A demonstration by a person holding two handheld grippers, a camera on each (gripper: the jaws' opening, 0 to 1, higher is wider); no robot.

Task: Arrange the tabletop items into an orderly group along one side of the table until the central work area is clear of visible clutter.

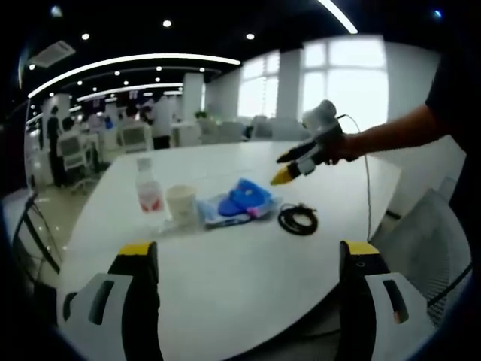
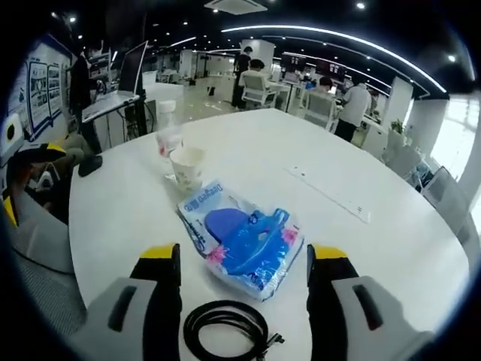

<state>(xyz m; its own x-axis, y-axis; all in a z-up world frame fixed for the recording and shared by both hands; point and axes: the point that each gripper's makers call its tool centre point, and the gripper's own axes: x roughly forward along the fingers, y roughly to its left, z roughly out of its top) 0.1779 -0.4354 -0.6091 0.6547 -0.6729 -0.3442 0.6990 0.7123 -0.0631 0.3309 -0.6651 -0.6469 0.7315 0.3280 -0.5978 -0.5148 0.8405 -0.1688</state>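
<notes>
This is an open-plan office. A large round white table stands in a wide hall under long curved strips of white ceiling light and small round spotlights. Behind it, people sit or stand at rows of white desks with white office chairs. Tall bright windows line one wall, and a printed poster board stands at the side.

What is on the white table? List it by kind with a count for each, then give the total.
Plastic bottle: 1
Paper cup: 1
Blue-and-white plastic package: 1
Coiled black cable: 1
Total: 4 things on the white table
</notes>
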